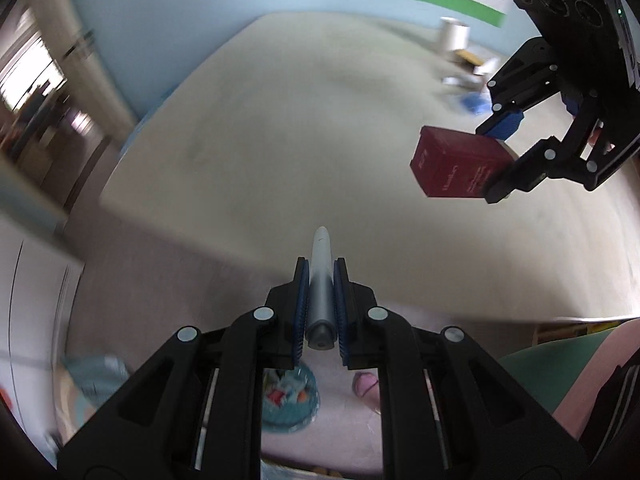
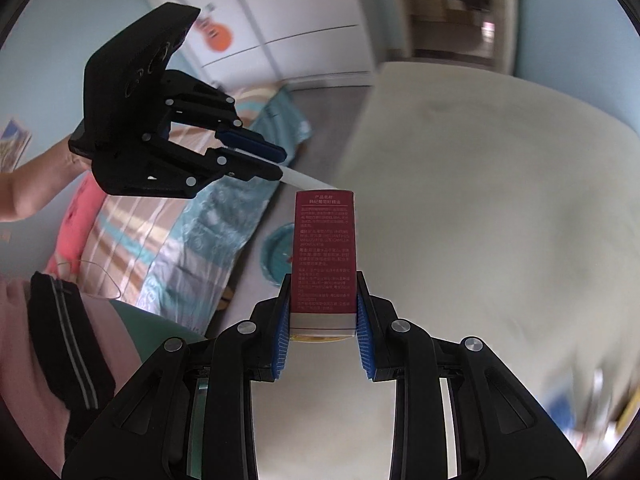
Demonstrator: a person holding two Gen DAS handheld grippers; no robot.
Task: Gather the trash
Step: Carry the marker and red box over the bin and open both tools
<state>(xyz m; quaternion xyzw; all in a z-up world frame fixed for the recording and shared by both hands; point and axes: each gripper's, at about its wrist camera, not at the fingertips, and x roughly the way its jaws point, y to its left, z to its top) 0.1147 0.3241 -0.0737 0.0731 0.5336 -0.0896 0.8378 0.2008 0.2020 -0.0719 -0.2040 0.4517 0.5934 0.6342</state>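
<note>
Collection judged partway: two items picked up and in the air, neither dropped yet. Teal bin [image 2: 280, 256] on the floor below the table edge, beside the bed [image 2: 160, 236], already holding some colourful scraps; probably the drop point. Left gripper [image 1: 320, 276]: jaws narrow, pads clamped on a grey-white pen [image 1: 320, 280], tip poking out forward, over the near edge of the beige table [image 1: 280, 128]. Right gripper [image 2: 323, 304]: jaws set to box width, blue pads pressed on both sides of a dark red carton [image 2: 324, 248], printed face up. More clutter at the far right of the table, blurred: white cup [image 1: 454, 36], blue scrap [image 1: 474, 102]. Likely left to clear.
</note>
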